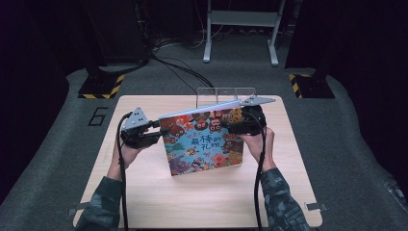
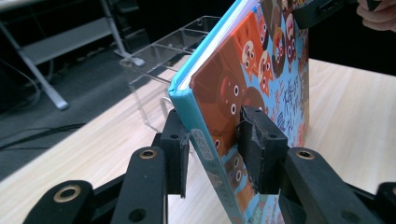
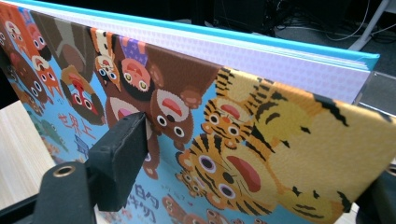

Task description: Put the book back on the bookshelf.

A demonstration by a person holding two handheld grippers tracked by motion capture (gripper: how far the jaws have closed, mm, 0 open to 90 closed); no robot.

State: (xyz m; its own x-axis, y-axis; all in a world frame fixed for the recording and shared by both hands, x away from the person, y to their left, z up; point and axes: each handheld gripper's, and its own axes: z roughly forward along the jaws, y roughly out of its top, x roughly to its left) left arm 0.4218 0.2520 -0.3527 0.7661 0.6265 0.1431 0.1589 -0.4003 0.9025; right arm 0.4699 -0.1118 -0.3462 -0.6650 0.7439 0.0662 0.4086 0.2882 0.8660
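Note:
A colourful picture book [image 1: 202,142] with cartoon animals on a blue cover stands upright on its lower edge on the wooden table [image 1: 192,197], tilted back a little. My left gripper [image 1: 156,127] is shut on the book's spine edge [image 2: 187,98]; one pad [image 2: 259,149] presses the cover and the other sits behind the spine. My right gripper [image 1: 235,126] is shut on the opposite upper corner, its pad [image 3: 123,154] flat on the cover [image 3: 187,93] and the other jaw hidden behind the pages. In the left gripper view the right gripper [image 2: 322,9] shows at the top.
A clear acrylic stand [image 1: 226,91] sits just behind the book near the table's far edge, also seen as the stand [image 2: 159,51] beyond the spine. On the floor beyond are cables [image 1: 178,67], a white frame [image 1: 240,29] and striped bases [image 1: 98,86].

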